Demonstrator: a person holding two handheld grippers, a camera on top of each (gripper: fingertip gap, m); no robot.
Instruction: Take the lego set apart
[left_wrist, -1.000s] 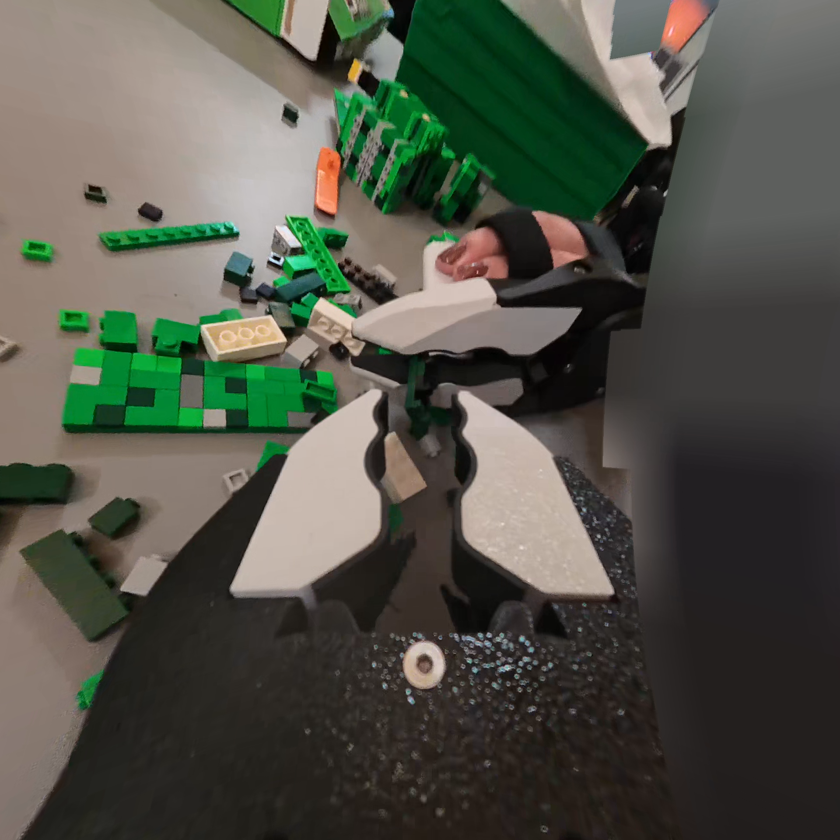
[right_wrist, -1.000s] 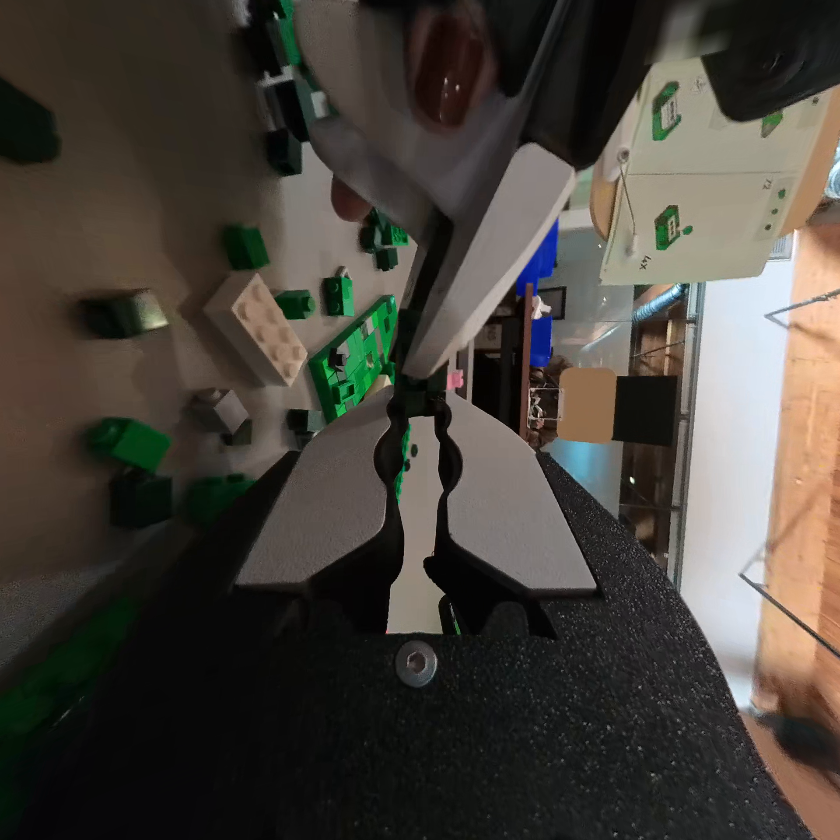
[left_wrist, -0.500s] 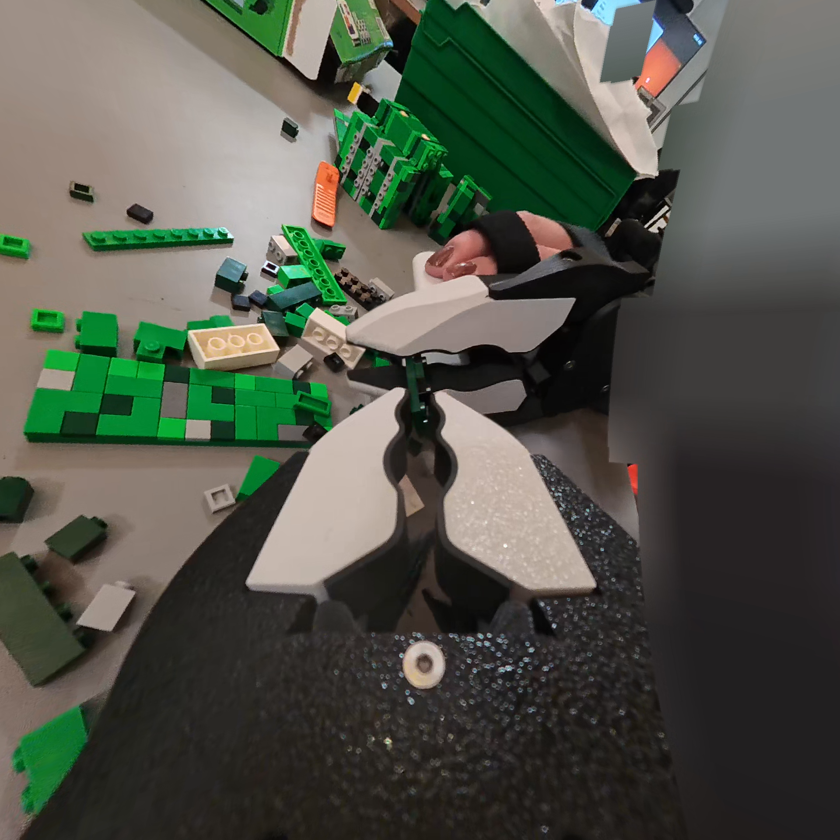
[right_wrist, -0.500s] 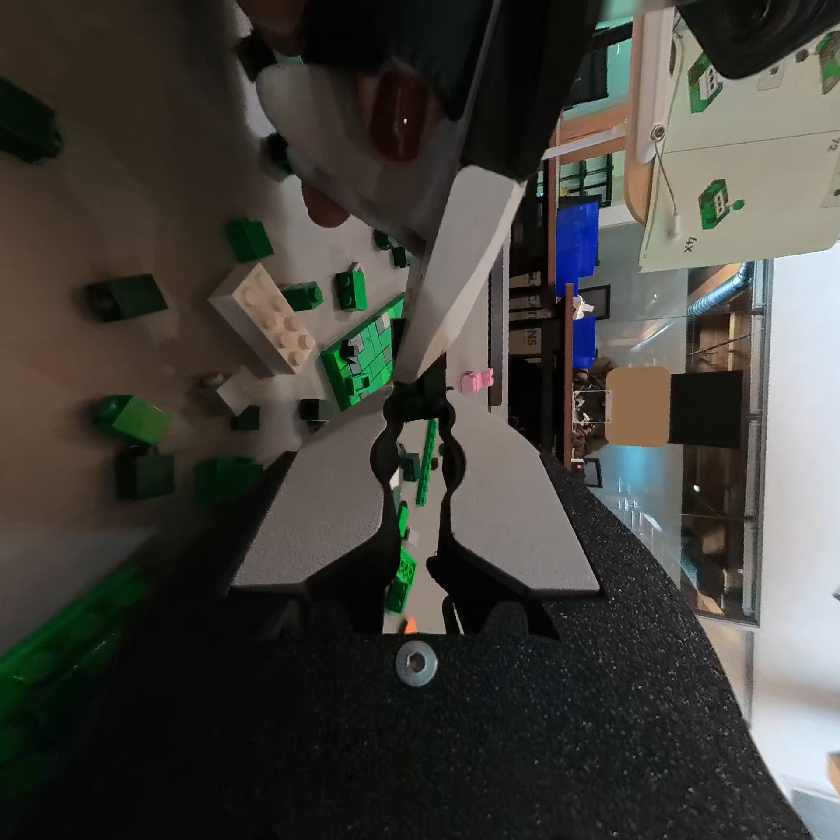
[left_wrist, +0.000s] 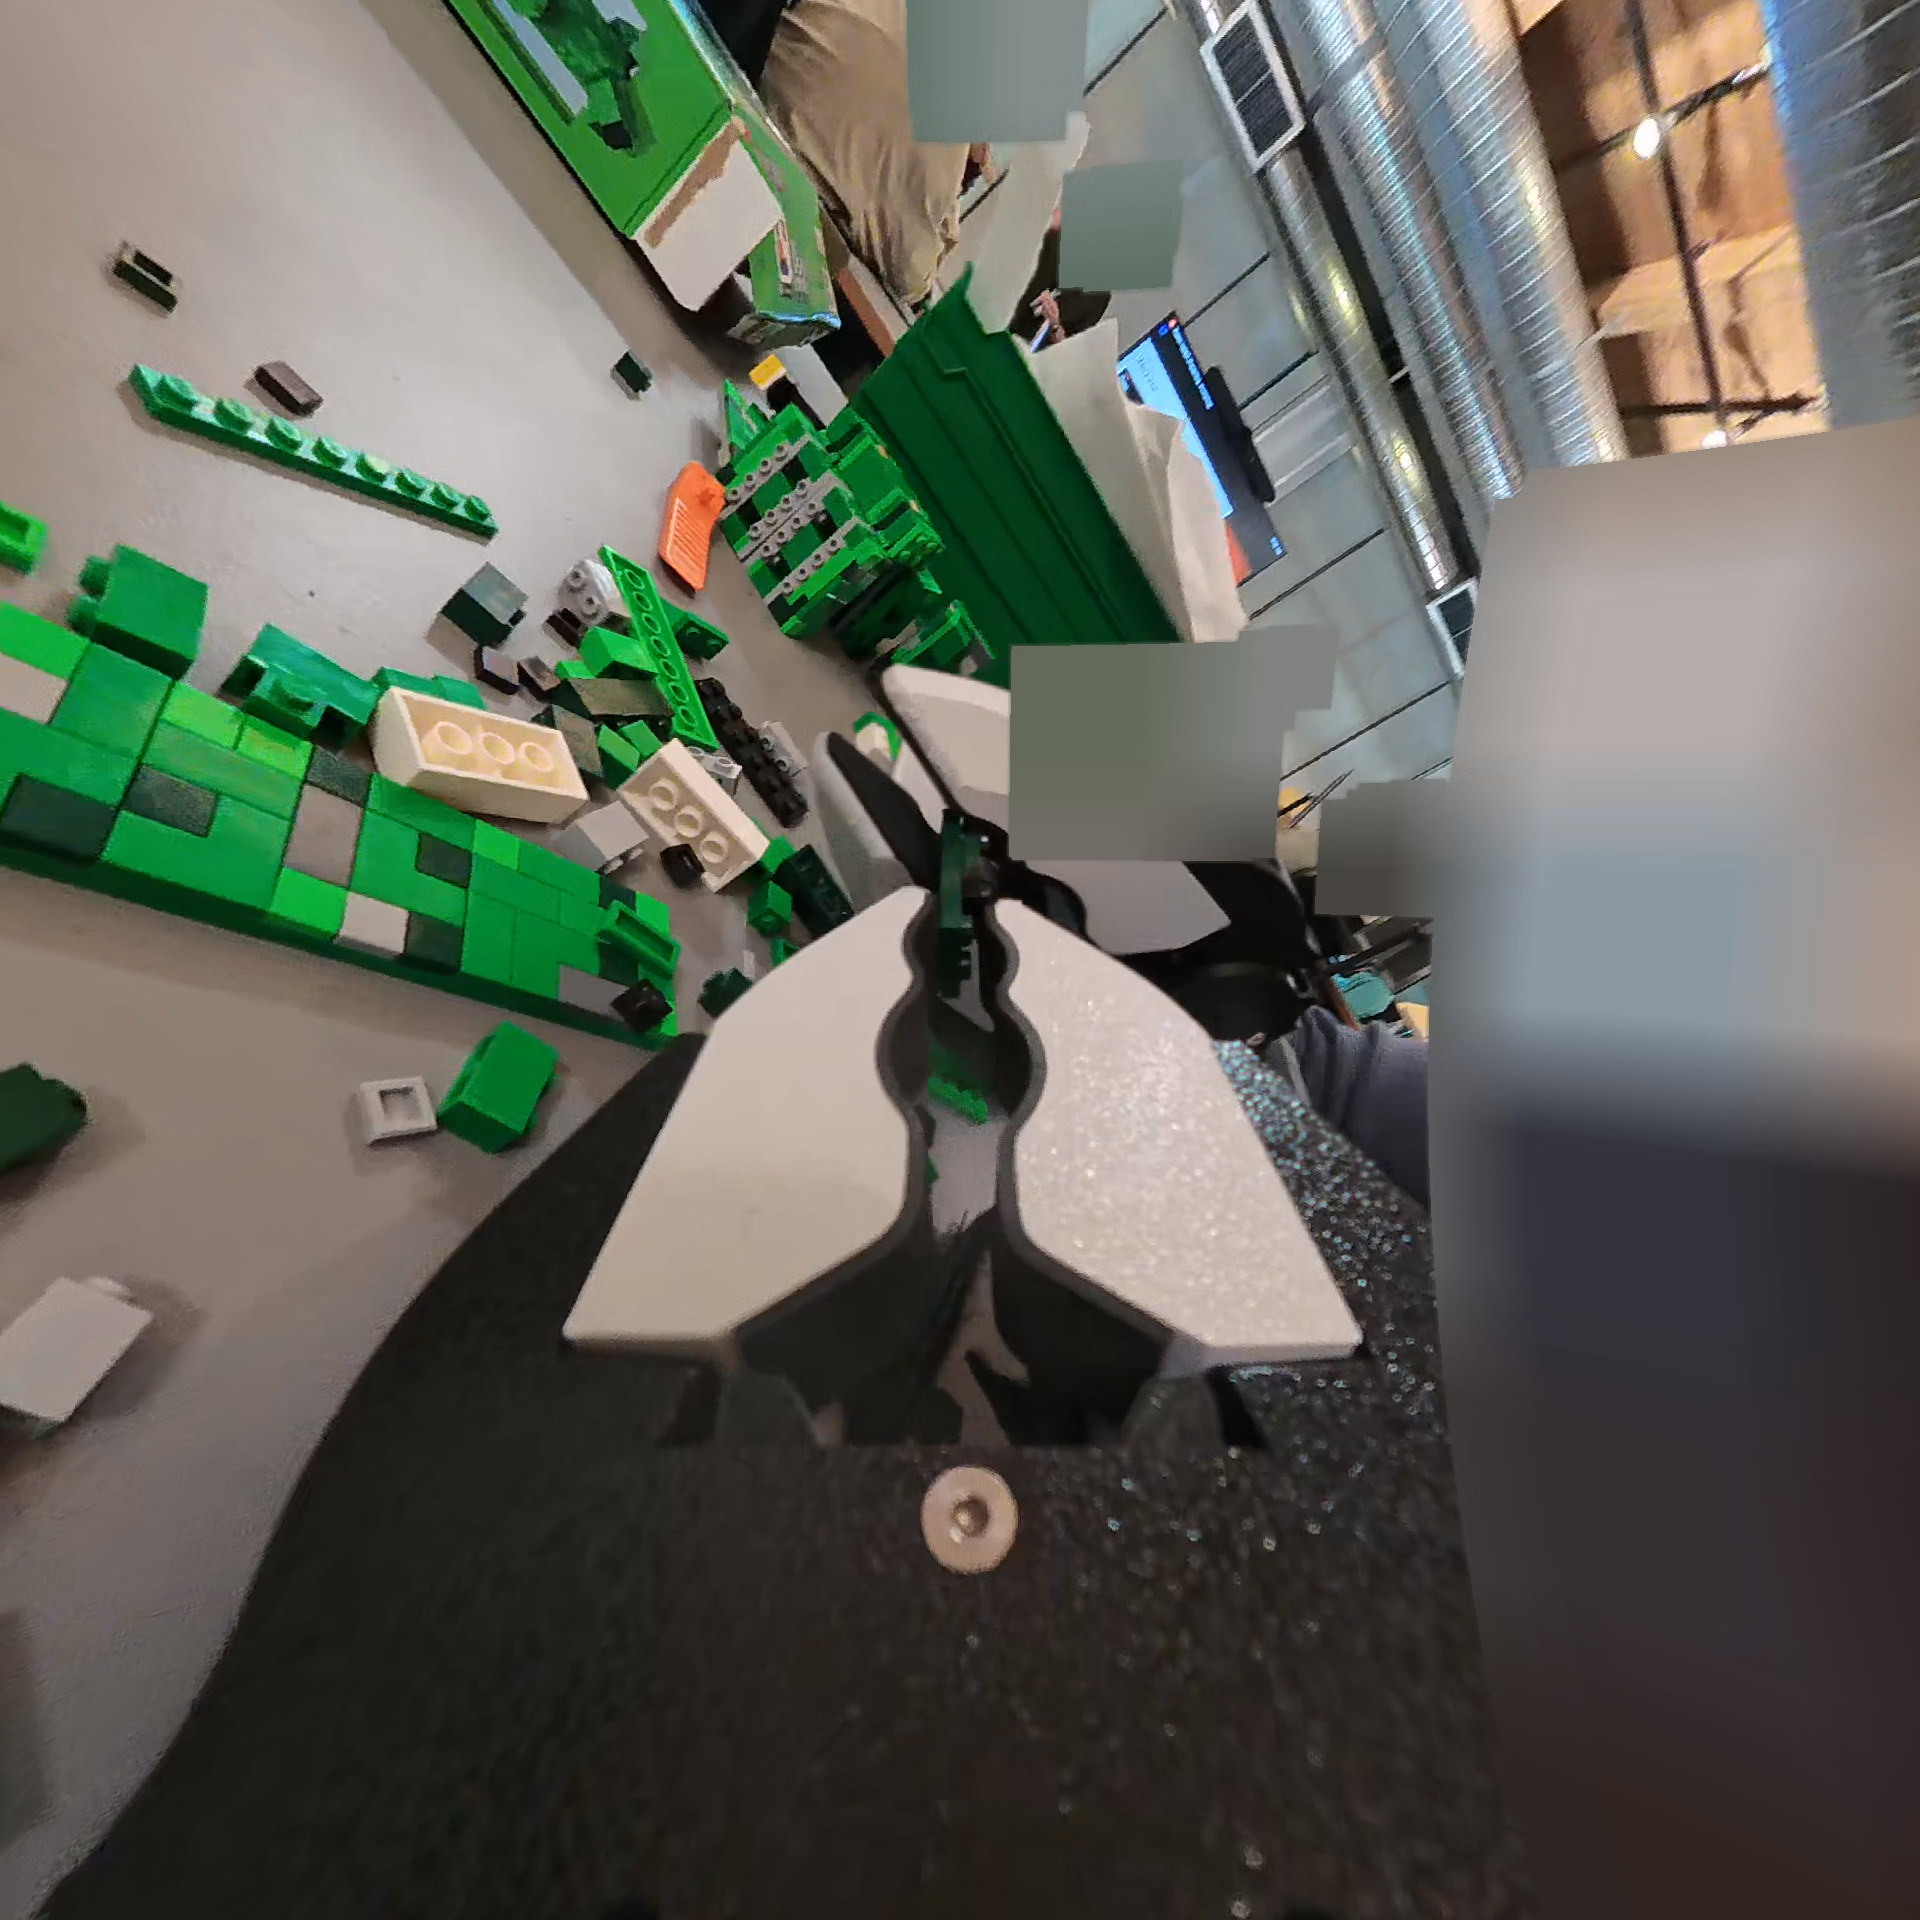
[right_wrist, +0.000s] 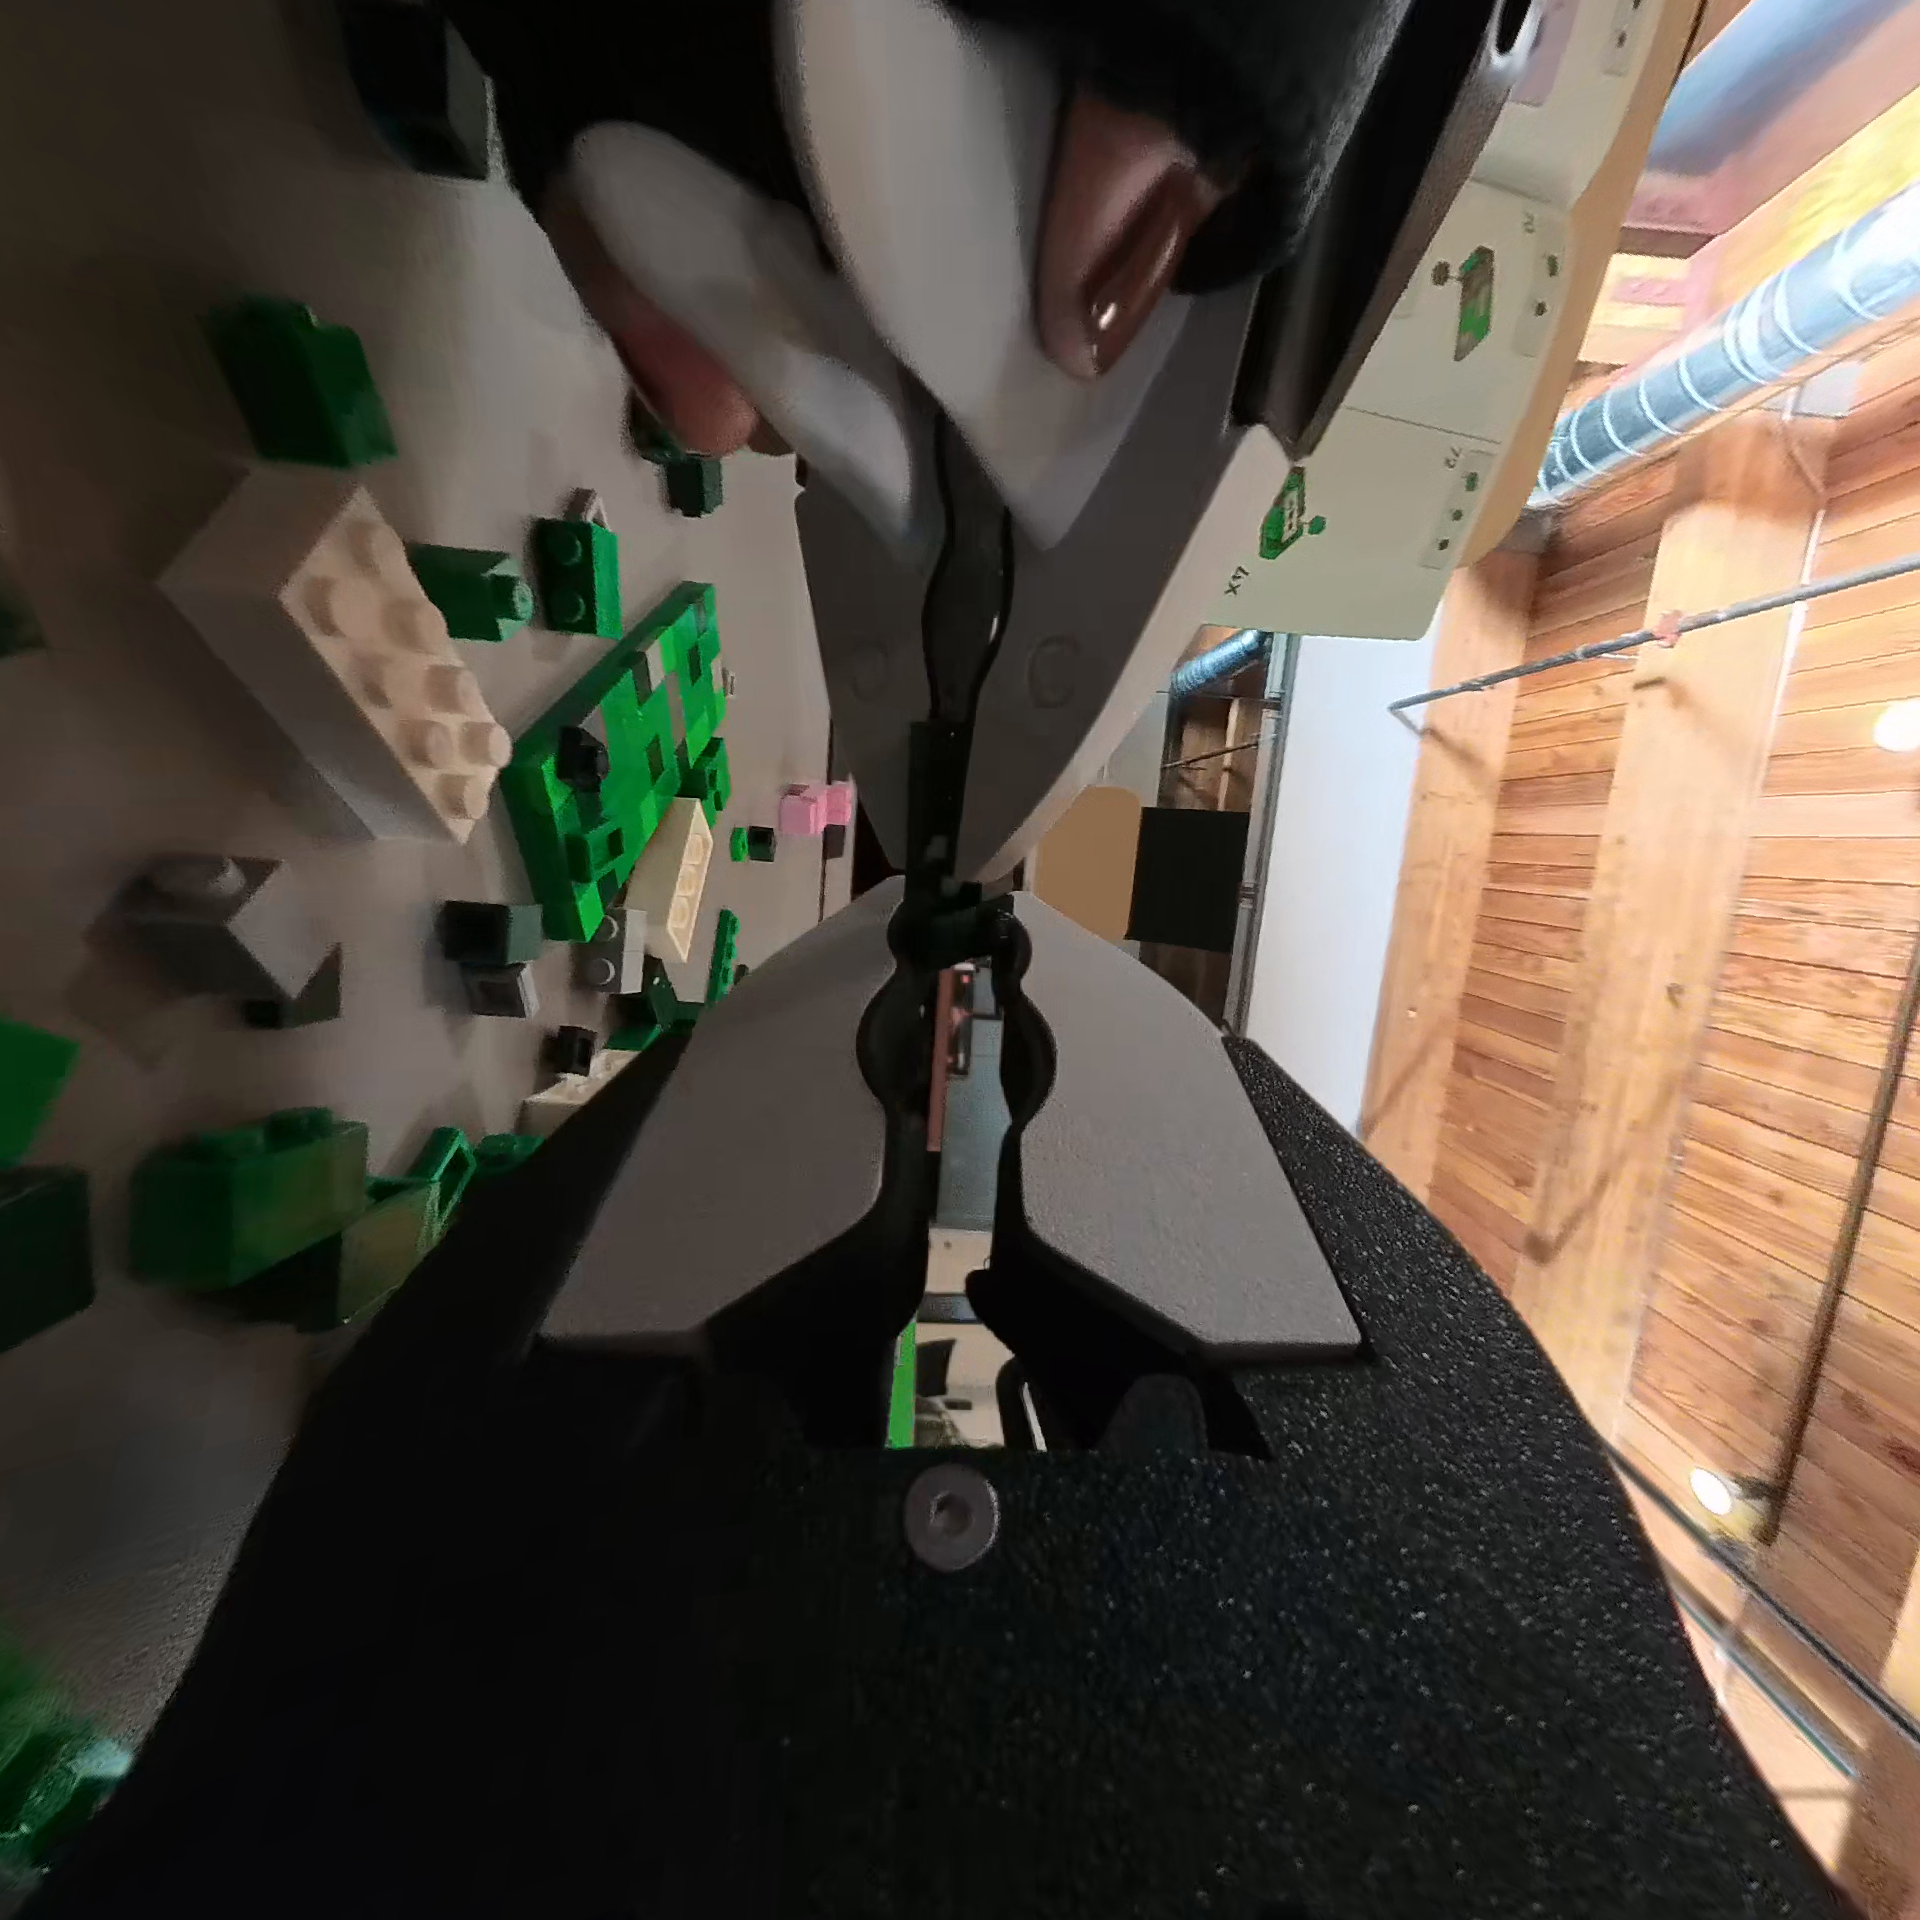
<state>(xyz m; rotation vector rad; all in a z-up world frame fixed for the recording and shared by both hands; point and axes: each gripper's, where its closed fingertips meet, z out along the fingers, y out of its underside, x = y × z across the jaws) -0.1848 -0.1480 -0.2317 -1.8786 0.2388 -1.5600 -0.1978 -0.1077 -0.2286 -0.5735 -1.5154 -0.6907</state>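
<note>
Left wrist view shows a grey table (left_wrist: 395, 260) strewn with loose bricks, so the dismantling looks well advanced: a long green plate (left_wrist: 312, 452) lies apart at the far left, two cream bricks (left_wrist: 478, 755) sit among scattered small green and dark pieces, and an orange brick separator (left_wrist: 691, 525) lies just beside a green built section (left_wrist: 831, 540) that is not yet broken down. A large flat mosaic panel (left_wrist: 312, 852) of green, grey and dark tiles at the left also remains assembled, so I judge a good share of the work is left.

The piece in hand is a small dark green assembly (left_wrist: 958, 894), held off the table between both tools. The left gripper (left_wrist: 956, 920) is closed on its near end, the piece standing right at the fingertips. The right gripper (right_wrist: 951, 914) is clamped on the same assembly (right_wrist: 940, 831) from the opposing side, so the two sets of tips meet almost nose to nose (in the right wrist view the other tool's fingers come down from the top, pinching a thin dark strip of the piece).

The step appears to be pulling or twisting this small assembly into separate parts. How many bricks it holds I cannot tell.
</note>
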